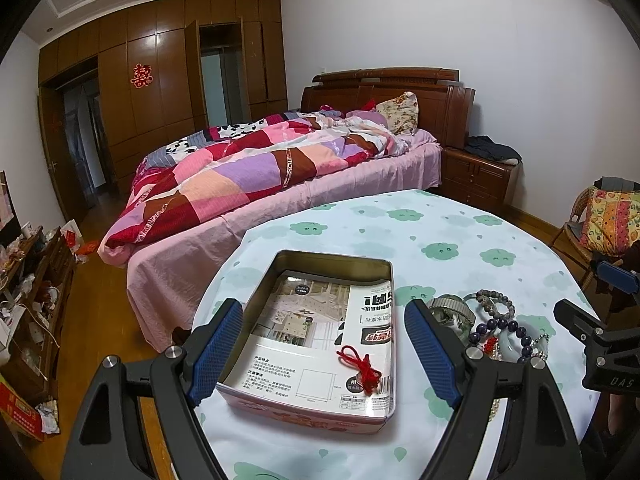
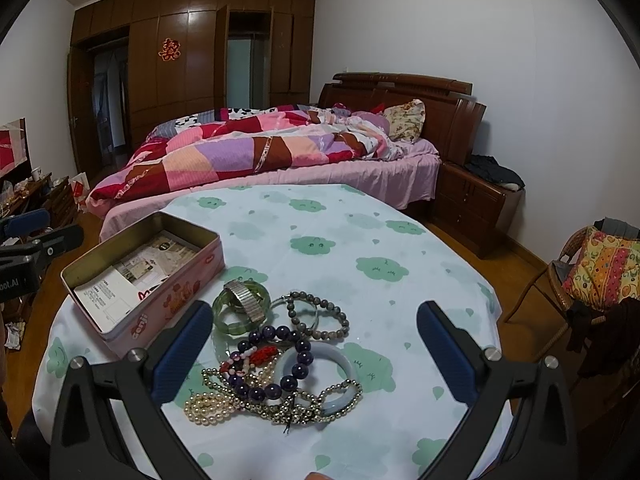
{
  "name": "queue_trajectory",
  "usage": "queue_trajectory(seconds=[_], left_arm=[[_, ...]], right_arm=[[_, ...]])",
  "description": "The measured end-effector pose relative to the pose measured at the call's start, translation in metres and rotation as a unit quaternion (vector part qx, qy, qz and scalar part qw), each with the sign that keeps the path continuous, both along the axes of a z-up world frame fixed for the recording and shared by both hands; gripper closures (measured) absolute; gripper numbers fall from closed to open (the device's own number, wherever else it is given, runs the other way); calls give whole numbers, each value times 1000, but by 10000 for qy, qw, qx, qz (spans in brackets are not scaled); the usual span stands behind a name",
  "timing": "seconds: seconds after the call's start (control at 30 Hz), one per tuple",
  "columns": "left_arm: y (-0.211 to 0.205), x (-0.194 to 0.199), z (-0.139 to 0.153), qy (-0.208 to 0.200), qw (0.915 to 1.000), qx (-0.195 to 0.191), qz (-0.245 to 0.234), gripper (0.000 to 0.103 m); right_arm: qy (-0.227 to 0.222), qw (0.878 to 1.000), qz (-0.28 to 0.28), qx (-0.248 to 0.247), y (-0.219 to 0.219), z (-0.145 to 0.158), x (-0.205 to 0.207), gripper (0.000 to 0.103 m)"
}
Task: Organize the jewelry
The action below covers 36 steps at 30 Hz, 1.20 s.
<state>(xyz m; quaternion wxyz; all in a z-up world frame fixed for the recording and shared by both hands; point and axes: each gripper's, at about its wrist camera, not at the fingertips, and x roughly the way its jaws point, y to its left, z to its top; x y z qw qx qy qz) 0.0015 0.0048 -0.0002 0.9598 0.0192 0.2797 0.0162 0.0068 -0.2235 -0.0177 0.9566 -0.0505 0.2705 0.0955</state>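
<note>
An open pink tin box [image 1: 384, 276] sits on the round table, lined with printed paper, with a red cord knot [image 1: 362, 368] inside. The box also shows in the right wrist view [image 2: 168, 292]. My left gripper [image 1: 326, 354] is open and empty, its fingers standing either side of the box's near end. A heap of jewelry [image 2: 276, 356] lies right of the box: a green bangle [image 2: 228, 316], a metal watch band [image 2: 248, 298], purple beads [image 2: 280, 334], a pale bangle [image 2: 344, 364], grey beads and pearl strands. My right gripper [image 2: 316, 354] is open and empty just above the heap.
The table [image 2: 360, 240] has a pale cloth with green cloud prints. Behind it is a bed [image 2: 280, 152] with a patchwork quilt, a wooden nightstand [image 2: 472, 200], and a wardrobe wall. A wicker chair [image 2: 580, 276] with cushions stands at the right.
</note>
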Motion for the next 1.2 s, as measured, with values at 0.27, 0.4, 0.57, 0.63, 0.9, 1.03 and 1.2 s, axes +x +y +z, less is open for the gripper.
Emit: queue_trajectory(seconds=[0.27, 0.4, 0.57, 0.63, 0.9, 1.03, 1.2], left_arm=[[0, 0, 0, 1, 10000, 6, 4, 20], [0, 0, 0, -1, 10000, 6, 0, 20], [1, -1, 0, 1, 10000, -3, 4, 20], [1, 0, 0, 2, 10000, 7, -1, 20], [3, -1, 0, 8, 10000, 8, 7, 20], [1, 0, -1, 7, 10000, 11, 5, 20], [1, 0, -1, 11, 10000, 14, 1, 20]], right_arm=[[7, 10000, 1, -7, 1, -1, 0, 0], [6, 10000, 0, -8, 1, -1, 0, 0], [10, 10000, 1, -9, 2, -2, 0, 0], [18, 10000, 3, -8, 2, -2, 0, 0], [22, 10000, 1, -16, 2, -3, 0, 0], [25, 10000, -3, -14, 2, -3, 1, 0], [29, 10000, 5, -28, 2, -4, 1, 0]])
